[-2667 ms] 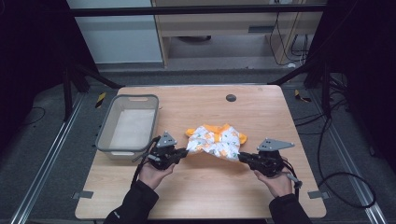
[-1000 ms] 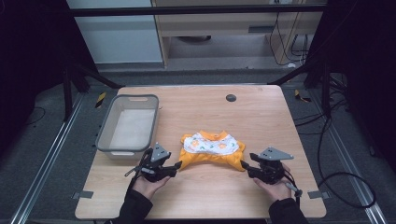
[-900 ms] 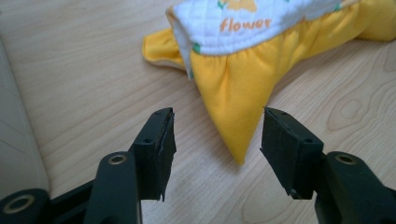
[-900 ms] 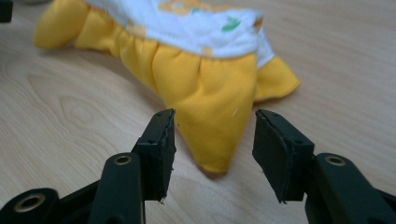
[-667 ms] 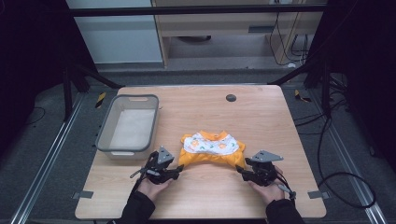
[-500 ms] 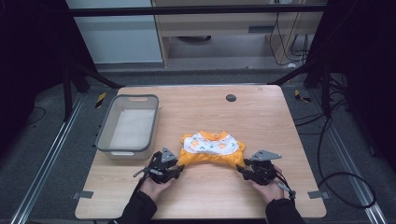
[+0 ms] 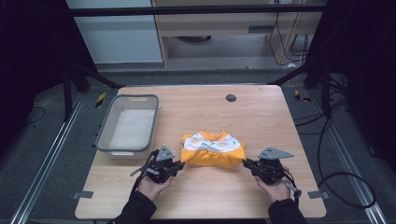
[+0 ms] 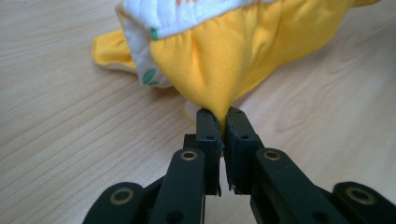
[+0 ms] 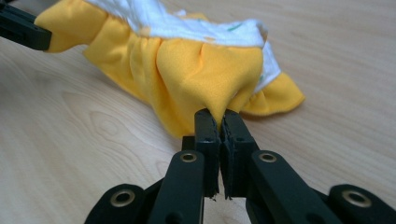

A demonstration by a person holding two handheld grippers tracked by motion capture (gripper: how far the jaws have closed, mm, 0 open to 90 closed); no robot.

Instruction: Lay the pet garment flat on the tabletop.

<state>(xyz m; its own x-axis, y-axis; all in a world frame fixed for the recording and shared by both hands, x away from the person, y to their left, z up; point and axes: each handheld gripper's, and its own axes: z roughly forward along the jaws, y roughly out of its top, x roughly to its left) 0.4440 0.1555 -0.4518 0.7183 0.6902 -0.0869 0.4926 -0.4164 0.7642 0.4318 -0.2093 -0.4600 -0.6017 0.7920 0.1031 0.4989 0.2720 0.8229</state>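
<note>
Garment (image 7: 212, 149) lowered flat onto table; left gripper (image 7: 176, 164), right gripper (image 7: 246, 163) pinch opposite corners.

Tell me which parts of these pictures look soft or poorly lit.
High view: surroundings beyond the table are dark, overall slightly soft. Left gripper view: jaws sharp, the far end of the yellow cloth blurs. Right gripper view: cloth near the jaws crisp, the left gripper at the top left corner blurred.

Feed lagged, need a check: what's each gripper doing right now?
Left gripper: closed, pinching one end of the yellow cloth.
Right gripper: closed, pinching the opposite end of the same cloth.
</note>
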